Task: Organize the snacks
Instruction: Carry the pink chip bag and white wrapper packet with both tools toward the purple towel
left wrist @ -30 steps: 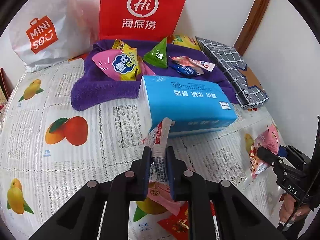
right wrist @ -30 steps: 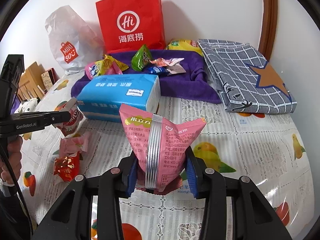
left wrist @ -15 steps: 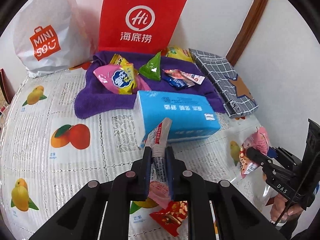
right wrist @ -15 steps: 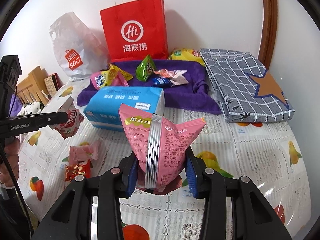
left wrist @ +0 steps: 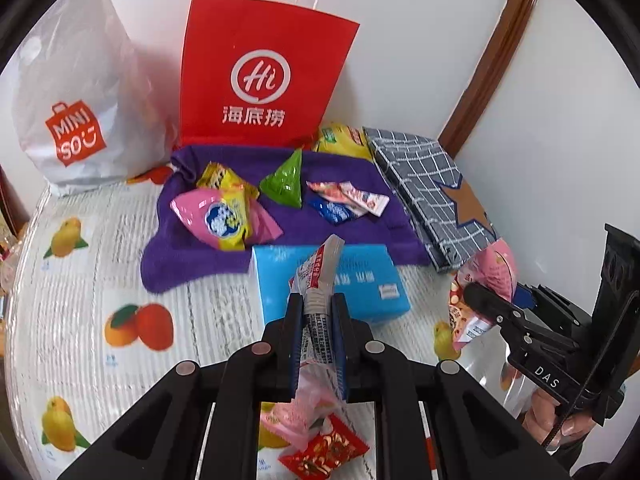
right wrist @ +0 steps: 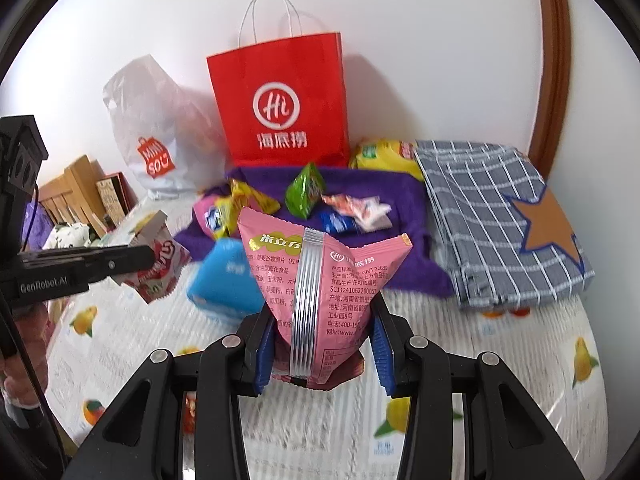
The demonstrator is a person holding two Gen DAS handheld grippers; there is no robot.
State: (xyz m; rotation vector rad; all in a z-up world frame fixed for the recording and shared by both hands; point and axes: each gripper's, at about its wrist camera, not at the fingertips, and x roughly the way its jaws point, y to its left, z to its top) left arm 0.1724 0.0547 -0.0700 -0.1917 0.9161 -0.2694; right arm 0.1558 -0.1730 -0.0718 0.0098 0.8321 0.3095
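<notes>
Snacks lay spread over a table (left wrist: 72,320) with a fruit-print cover, most of them on a purple towel (left wrist: 192,264) at the back, in front of a red bag (left wrist: 260,76) and a white bag (left wrist: 76,112) that stood against the wall. A folded checked cloth (right wrist: 492,216) lay beside the towel, and a blue tissue pack (left wrist: 360,280) lay in front of it, between the towel and the grippers. The right gripper (right wrist: 322,350) was clamped on a pink bag (right wrist: 320,280), its blue pads pressing the lower sides; the bag stood upright between the jaws, puffed, with a ridged seam running down the back and printed text on either side. The left gripper (left wrist: 318,336) had its jaws close together, pinching a thin white sachet (left wrist: 320,272) with red print, which stuck up past the fingertips and hung clear of the table. On the towel sat a pink-and-yellow pack (left wrist: 216,220), a green pyramid pack (left wrist: 284,180), and a few small red and blue wrappers (left wrist: 344,200). Beneath the left gripper, on the cover, lay a small pink sweet (left wrist: 296,412) and a red packet (left wrist: 324,448), touching each other.
</notes>
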